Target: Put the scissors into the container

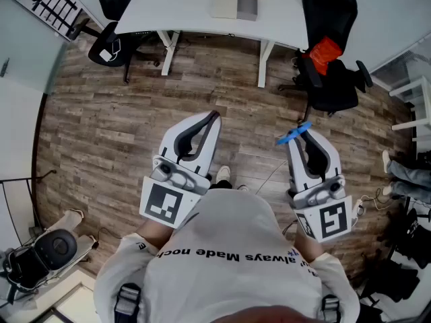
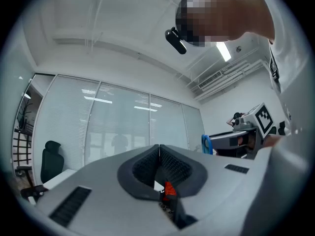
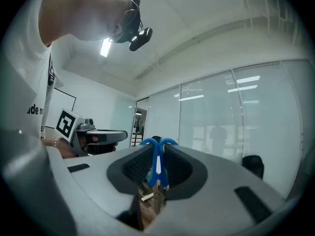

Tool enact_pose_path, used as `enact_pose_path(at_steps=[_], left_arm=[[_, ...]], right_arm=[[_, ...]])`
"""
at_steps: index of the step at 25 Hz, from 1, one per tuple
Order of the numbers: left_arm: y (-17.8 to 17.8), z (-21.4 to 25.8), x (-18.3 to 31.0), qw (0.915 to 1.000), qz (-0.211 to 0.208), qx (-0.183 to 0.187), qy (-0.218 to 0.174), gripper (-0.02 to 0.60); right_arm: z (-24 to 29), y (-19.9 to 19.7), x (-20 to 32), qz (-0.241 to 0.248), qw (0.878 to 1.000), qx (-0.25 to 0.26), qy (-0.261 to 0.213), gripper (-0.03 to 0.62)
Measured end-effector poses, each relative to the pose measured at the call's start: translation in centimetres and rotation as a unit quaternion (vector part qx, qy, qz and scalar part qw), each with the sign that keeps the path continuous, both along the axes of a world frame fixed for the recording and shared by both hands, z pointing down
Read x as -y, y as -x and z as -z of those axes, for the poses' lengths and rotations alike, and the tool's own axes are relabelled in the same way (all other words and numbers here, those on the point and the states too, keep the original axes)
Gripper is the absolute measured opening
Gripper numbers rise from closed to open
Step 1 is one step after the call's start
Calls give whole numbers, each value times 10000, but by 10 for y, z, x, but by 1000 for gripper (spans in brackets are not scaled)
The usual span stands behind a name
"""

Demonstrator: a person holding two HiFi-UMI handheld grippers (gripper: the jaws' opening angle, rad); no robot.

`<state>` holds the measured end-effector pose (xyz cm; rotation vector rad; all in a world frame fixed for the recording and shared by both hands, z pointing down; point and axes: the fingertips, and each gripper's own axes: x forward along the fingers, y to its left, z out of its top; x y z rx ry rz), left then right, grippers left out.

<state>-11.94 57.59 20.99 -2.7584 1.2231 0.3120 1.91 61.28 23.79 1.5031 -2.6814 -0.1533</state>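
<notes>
— Head view: where are the scissors (image 1: pixel 294 135)?
— In the right gripper (image 1: pixel 306 140), clenched on their blue handles, above the wood floor (image 1: pixel 101 126).
— And the left gripper (image 1: pixel 213 118)?
— Jaws together, empty. A grey box (image 1: pixel 247 5), possibly the container, sits on the far table (image 1: pixel 175 5).

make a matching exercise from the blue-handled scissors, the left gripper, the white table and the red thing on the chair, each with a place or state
Column one
1. blue-handled scissors
2. left gripper
3. white rectangular table
4. red soft item

Column two
A. lying on the black office chair
B. jaws together, nothing between them
C. clamped between the jaws of the right gripper
D. across the wood-look floor, carrying a box-shaped container

Pairs: 1-C, 2-B, 3-D, 4-A
</notes>
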Motion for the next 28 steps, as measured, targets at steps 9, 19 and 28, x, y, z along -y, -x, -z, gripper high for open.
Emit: enact_pose_path(at_steps=[9, 19, 28], left_arm=[[18, 3, 0, 10000, -26, -68, 9, 20], [33, 0, 6, 9999, -74, -55, 47, 20], [23, -5, 26, 9998, -120, -130, 86, 20]], right_arm=[[3, 16, 2, -22, 10000, 53, -61, 80], [-1, 31, 12, -45, 9999, 84, -38, 81], [-2, 21, 32, -40, 10000, 18, -79, 81]])
